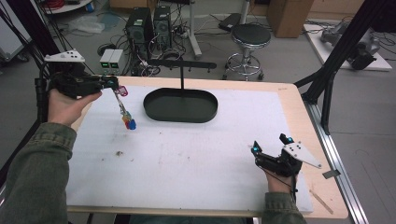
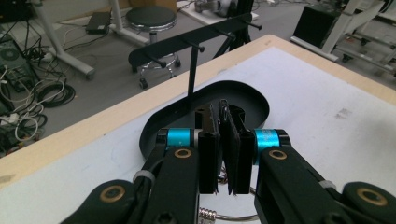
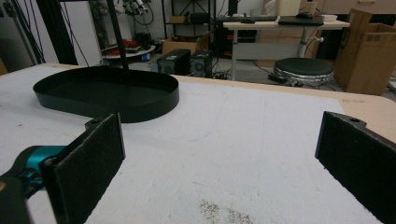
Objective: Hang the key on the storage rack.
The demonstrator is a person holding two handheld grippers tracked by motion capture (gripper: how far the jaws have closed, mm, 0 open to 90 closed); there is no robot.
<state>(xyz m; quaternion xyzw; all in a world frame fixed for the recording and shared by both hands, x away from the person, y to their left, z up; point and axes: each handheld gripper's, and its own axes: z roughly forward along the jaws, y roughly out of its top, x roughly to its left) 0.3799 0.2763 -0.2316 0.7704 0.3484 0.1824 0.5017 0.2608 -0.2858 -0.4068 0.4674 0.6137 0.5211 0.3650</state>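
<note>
High view alone shows left tool dangling keychain.

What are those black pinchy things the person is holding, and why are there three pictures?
They are hand-held grippers, tools with two jaws that pinch. One picture looks down from above the table. The other two come from little cameras riding on each gripper.

The left gripper is pinched shut on a keyring with colourful tags, which dangles above the table. The right gripper rests near the table's edge with its jaws wide open, holding nothing.

On the white table stands a black oval tray with a post and a bar with pegs, probably for hanging things.
</note>
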